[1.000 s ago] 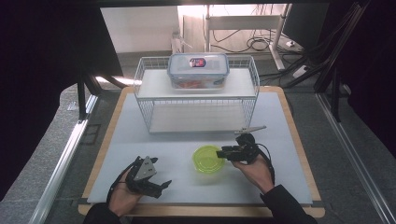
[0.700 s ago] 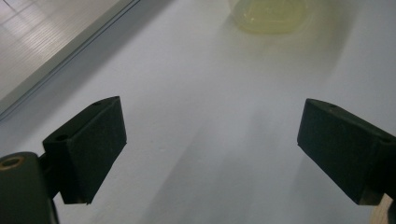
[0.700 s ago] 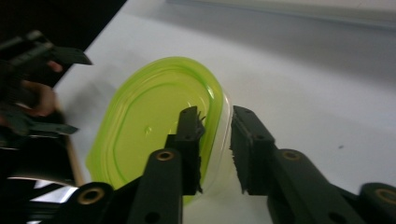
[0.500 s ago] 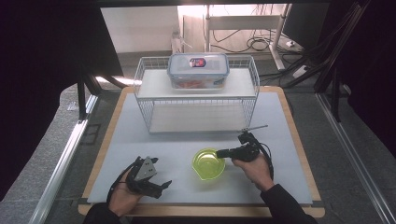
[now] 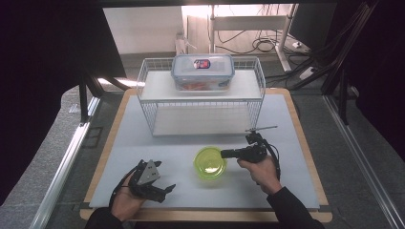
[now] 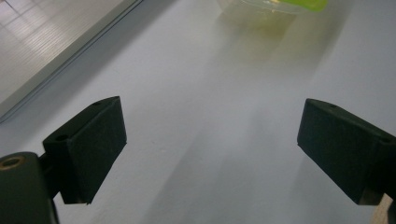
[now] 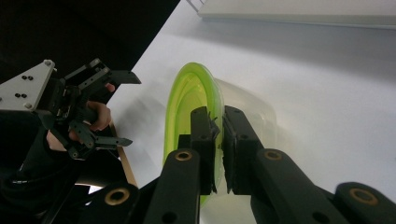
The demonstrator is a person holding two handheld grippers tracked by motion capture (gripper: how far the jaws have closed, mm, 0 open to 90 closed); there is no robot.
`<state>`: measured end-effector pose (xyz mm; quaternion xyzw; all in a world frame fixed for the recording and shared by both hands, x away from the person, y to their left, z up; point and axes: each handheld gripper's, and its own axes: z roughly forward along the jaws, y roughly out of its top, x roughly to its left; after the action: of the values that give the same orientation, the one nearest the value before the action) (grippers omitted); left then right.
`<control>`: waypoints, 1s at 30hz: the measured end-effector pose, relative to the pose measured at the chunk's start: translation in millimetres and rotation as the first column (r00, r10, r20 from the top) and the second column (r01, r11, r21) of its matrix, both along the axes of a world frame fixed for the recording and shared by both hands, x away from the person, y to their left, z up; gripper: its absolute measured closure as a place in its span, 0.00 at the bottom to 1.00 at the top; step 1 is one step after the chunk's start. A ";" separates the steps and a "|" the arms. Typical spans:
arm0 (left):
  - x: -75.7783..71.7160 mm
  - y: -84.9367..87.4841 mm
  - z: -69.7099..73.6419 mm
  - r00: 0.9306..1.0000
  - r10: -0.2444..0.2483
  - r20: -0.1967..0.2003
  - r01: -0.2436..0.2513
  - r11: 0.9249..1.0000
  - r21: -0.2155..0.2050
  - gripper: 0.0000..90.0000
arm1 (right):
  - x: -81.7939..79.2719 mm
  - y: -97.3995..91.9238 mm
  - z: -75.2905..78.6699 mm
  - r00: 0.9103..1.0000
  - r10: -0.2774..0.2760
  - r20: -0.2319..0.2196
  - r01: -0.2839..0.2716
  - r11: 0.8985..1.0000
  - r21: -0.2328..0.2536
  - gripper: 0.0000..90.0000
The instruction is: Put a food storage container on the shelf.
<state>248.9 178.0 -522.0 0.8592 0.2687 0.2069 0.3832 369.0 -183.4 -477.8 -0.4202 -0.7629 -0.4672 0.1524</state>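
Note:
A lime-green bowl (image 5: 209, 162) sits on the white table mat, front centre. My right gripper (image 5: 224, 153) is shut on the bowl's right rim; in the right gripper view the bowl (image 7: 187, 100) stands edge-on with one jaw inside and one outside its rim. My left gripper (image 5: 165, 188) rests near the front left edge, open, with nothing between its fingers (image 6: 91, 147). The bowl's edge (image 6: 275, 4) is at the top of the left gripper view. The left gripper (image 7: 119, 109) appears at left in the right gripper view.
A white wire rack (image 5: 200, 95) stands at the back of the mat, with a clear lidded food container (image 5: 202, 71) on its top shelf. The wooden table edge (image 5: 305, 138) borders the mat. Cables lie on the floor behind.
The right gripper and the bowl have shifted slightly toward the front edge. The left gripper has stayed in place.

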 end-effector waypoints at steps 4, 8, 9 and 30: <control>0.1 0.2 0.0 1.000 0.001 0.000 -0.001 1.000 -0.002 0.09 | 0.6 -2.0 1.1 1.000 -0.006 -0.004 0.006 1.000 0.017 0.94; -0.1 0.4 0.4 1.000 0.002 0.003 -0.002 1.000 -0.004 0.09 | 1.1 -5.3 7.4 1.000 -0.018 0.000 0.018 0.999 0.045 0.94; -0.2 0.6 0.7 1.000 0.002 0.004 -0.002 1.000 -0.005 0.09 | 1.4 -5.9 9.3 1.000 -0.019 0.005 0.019 0.999 0.049 0.94; -0.4 3.4 3.1 1.000 0.010 0.012 -0.009 0.999 -0.040 0.08 | 9.7 -6.8 68.0 0.998 -0.026 0.051 0.019 0.992 0.127 0.94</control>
<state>248.5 181.3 -518.9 0.8487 0.2745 0.2087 0.4009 378.8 -190.2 -409.8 -0.4059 -0.7306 -0.5272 0.1532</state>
